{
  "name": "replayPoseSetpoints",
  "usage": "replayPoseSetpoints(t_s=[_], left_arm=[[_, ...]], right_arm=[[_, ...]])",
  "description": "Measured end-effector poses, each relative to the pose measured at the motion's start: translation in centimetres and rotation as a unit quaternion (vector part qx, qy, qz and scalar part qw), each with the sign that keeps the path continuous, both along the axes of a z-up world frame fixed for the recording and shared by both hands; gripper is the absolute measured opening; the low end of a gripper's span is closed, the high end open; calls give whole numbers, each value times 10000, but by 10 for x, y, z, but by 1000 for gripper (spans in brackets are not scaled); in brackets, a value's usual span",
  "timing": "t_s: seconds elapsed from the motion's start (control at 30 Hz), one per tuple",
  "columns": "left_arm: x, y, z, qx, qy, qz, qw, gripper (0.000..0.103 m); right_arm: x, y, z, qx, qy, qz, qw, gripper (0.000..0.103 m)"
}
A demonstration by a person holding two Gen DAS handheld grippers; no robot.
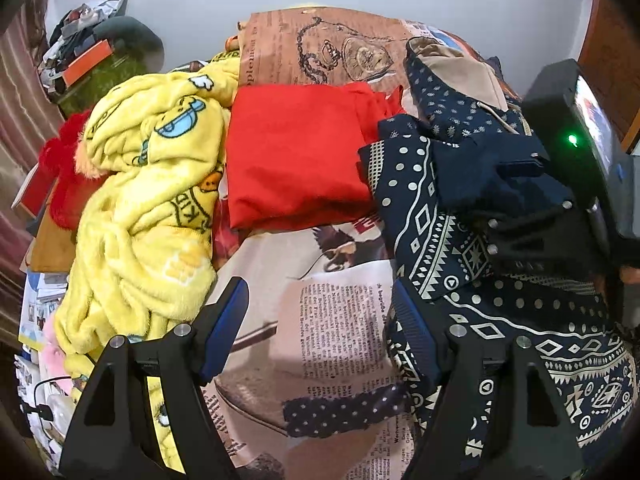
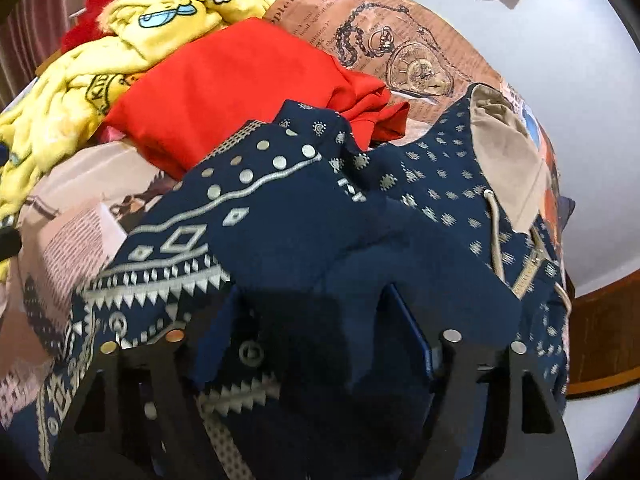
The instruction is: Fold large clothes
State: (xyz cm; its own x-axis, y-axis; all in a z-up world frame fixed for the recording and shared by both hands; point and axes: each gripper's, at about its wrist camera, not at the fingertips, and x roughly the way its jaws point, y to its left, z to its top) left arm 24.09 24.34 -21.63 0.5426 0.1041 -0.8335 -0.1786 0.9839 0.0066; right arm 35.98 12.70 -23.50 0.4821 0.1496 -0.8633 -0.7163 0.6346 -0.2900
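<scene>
A: Where is the hoodie [image 2: 360, 216]?

B: It is navy with pale patterns, heaped on the newsprint sheet [image 1: 332, 320] that covers the bed. From the left wrist it fills the side from two to five o'clock. Its tan-lined hood [image 2: 508, 152] points toward one o'clock in the right wrist view, with a cord [image 2: 494, 236] hanging below it.

A: The left gripper [image 1: 320, 332]?

B: Spread, with nothing between the blue pads [image 1: 224, 332]. Only printed sheet shows in the gap. The right-hand finger is just beside the hoodie's edge; I cannot tell whether it touches.

A: And the right gripper [image 2: 316, 316]?

B: Its jaws stand apart with navy cloth bunched between and draped over them. Whether the pads press the fabric I cannot tell, since folds hide the left pad. In the left wrist view that gripper sits at three o'clock, cloth mounded over its tips.

A: What else is on the bed?

B: A folded red garment [image 1: 296, 156] at twelve o'clock, touching the hoodie's far edge. A yellow fleece [image 1: 148, 208] with cartoon prints lies at nine to ten o'clock, beside the red one. A loose navy strip [image 1: 344, 412] lies on the sheet at six o'clock.
</scene>
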Motion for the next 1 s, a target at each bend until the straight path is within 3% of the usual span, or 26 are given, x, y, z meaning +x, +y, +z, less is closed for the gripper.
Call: replayPoseSetpoints(t_s=[0.1,0.2,0.27,0.47,0.7,1.0], left_arm=[[1,2,-1,-27,-5,27,10000,73],[2,2,1,-62,-24,47,10000,73],[3,0,4,-47,-62,47,10000,73],[3,-11,24,49,-267,-19,9996,73],[9,-24,43,78,-431,-82,9990,73],[42,-48,27,-76,-203,-112,9997,73]], right_arm=[[1,0,3,43,-159,23,9999,48],[-1,-1,7,98,-200,113,9997,21],[-4,-3,12,132,-182,254,9994,13],[-11,-27,47,565,-435,244,9972,11],[-3,-93,107,1598,-588,-416,9845,11],[-3,-191,146,2389,-683,-1207,9611,10]])
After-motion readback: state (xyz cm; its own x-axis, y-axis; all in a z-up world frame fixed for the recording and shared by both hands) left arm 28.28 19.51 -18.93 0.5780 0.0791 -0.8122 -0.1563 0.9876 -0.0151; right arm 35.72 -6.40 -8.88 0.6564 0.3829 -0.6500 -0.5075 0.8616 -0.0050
